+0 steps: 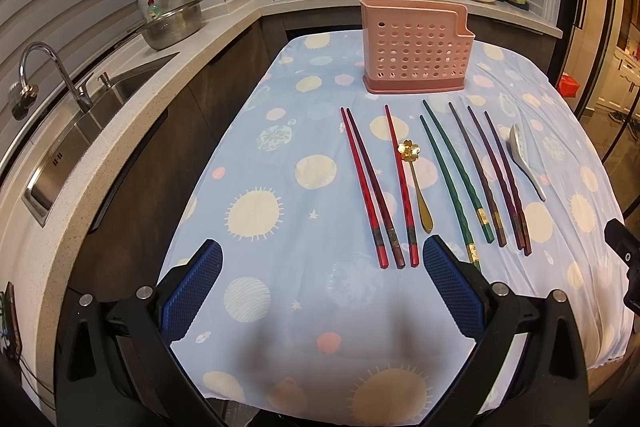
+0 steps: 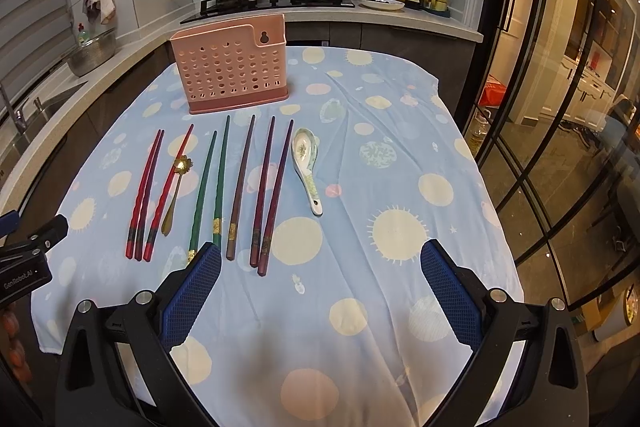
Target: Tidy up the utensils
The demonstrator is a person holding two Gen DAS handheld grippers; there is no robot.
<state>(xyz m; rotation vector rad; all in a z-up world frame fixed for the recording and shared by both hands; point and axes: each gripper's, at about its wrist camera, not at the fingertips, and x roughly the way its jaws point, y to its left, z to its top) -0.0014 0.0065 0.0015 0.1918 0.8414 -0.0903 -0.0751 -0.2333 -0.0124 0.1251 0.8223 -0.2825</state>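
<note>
While both claws, left gripper (image 1: pixel 322 283) and right gripper (image 2: pixel 320 283), gape empty over the table's (image 2: pixel 460 227) bare near edge, chopsticks (image 2: pixel 240 187) and spoons (image 2: pixel 306 167) lie mid-table before the pink holder (image 2: pixel 232 75); its inside is hidden.

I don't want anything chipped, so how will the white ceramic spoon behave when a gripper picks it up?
The white ceramic spoon looks glazed, so probably slippery between pads. It is likely stiff, brittle if dropped and bowl-heavy, so it may tip if held by the handle end. It lies apart from the chopsticks, leaving room.
</note>
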